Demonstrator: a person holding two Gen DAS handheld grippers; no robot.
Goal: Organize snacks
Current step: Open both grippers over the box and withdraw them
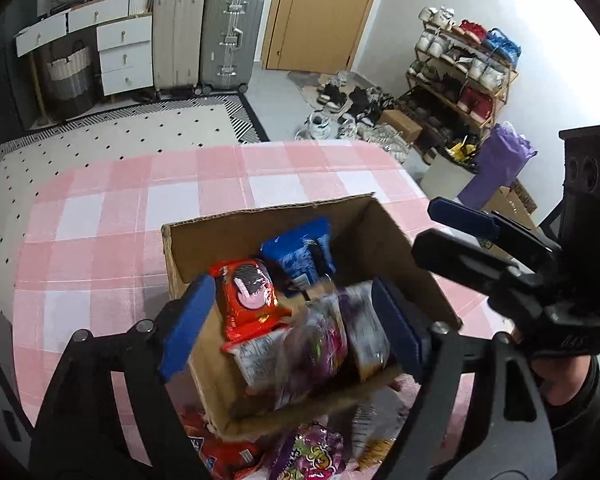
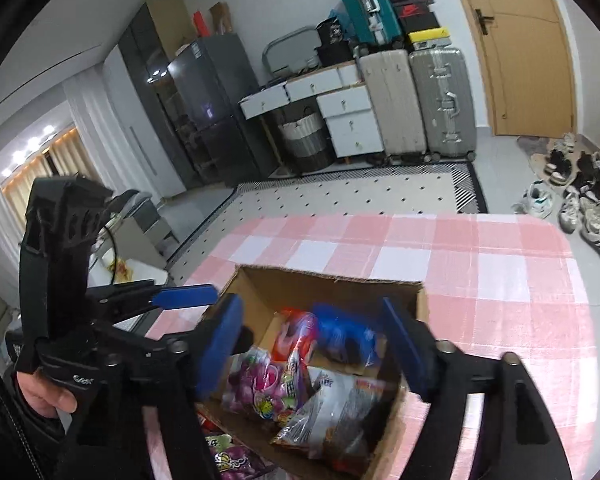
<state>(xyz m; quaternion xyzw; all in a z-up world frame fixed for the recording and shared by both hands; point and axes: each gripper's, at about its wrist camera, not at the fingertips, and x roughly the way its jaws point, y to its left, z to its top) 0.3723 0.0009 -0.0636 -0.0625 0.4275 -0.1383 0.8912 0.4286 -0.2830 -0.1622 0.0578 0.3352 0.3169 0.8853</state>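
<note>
An open cardboard box (image 1: 260,220) (image 2: 332,276) stands on the pink checked tablecloth. It holds a red Oreo pack (image 1: 248,296), a blue pack (image 1: 296,256) (image 2: 340,332), purple candy bags (image 1: 320,344) (image 2: 256,384) and a silver snack bag (image 2: 340,404). My left gripper (image 1: 288,332) is open above the box, empty. My right gripper (image 2: 316,348) is open above the box, empty. More snack packs lie on the cloth before the box: a red one (image 1: 224,456) and a purple one (image 1: 312,456) (image 2: 228,460). Each gripper shows in the other's view.
The table (image 1: 112,208) (image 2: 500,264) has bare cloth around the box. Beyond it lie a dotted rug (image 1: 120,128), suitcases (image 1: 232,40), white drawers (image 1: 120,52), a door (image 1: 320,12), a shoe rack (image 1: 460,68) and cardboard boxes at the right.
</note>
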